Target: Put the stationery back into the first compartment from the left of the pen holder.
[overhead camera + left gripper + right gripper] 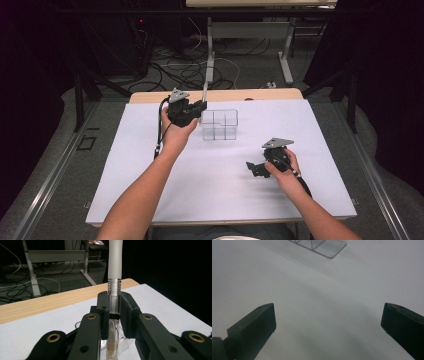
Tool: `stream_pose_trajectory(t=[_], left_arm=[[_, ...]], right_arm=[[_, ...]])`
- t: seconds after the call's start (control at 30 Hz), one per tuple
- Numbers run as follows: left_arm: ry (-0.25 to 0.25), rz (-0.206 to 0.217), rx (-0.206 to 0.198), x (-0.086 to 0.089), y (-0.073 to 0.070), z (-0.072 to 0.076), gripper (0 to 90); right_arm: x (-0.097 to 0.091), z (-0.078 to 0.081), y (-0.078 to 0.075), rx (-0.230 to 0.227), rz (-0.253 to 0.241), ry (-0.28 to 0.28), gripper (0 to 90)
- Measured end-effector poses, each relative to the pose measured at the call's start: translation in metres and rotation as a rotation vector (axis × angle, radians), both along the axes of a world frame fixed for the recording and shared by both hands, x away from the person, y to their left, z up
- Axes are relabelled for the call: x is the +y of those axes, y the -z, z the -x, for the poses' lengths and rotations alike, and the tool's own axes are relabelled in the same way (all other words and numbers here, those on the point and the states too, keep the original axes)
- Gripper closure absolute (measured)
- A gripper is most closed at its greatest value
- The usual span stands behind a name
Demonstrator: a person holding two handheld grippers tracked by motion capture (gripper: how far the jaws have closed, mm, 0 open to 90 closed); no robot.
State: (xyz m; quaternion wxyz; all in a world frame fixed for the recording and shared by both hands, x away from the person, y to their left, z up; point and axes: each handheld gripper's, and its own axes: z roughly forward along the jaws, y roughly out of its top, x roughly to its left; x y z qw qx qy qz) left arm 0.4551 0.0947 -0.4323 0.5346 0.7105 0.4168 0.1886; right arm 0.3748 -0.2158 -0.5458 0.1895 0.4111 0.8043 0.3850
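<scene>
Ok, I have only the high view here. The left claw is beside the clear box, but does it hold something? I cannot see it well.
Observer: Yes. In the left gripper view the left claw is shut on a clear pen, held upright.
Operator: And the right claw, is it open?
Observer: Open. In the right gripper view its jaws stand wide apart over bare white table.
Operator: Does it face the box?
Observer: Yes, a corner of the clear box shows ahead of it.

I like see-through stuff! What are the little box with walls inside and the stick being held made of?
The clear divided box looks like glossy hard plastic: you see the white table cover through it. The frosted-and-clear tube looks like plastic too, though it could be glass.
</scene>
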Motion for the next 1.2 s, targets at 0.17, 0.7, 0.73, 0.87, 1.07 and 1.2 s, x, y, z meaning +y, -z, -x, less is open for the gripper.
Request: stream_pose_trajectory(t=[0.17, 0.7, 0.73, 0.87, 1.07, 1.2], left_arm=[[-0.031, 0.006, 0.004, -0.004, 0.004, -0.010, 79.3], [-0.074, 0.010, 0.021, -0.019, 0.018, -0.039, 79.3], [-0.077, 0.008, 0.024, -0.019, 0.019, -0.040, 79.3], [-0.087, 0.022, 0.036, -0.023, 0.022, -0.044, 79.3], [-0.091, -0.004, 0.052, -0.025, 0.030, -0.048, 79.3], [-0.090, -0.015, 0.075, -0.025, 0.035, -0.050, 79.3]], right_arm=[[0.000, 0.000, 0.001, 0.005, -0.001, -0.007, 0.0], [-0.002, 0.000, 0.005, 0.027, -0.012, -0.015, 0.0], [-0.003, 0.000, 0.005, 0.035, -0.015, -0.019, 0.0], [-0.003, 0.000, 0.004, 0.038, -0.026, -0.001, 0.0], [-0.002, 0.000, 0.005, 0.038, -0.022, -0.015, 0.0], [-0.001, 0.001, 0.006, 0.043, -0.025, -0.017, 0.0]])
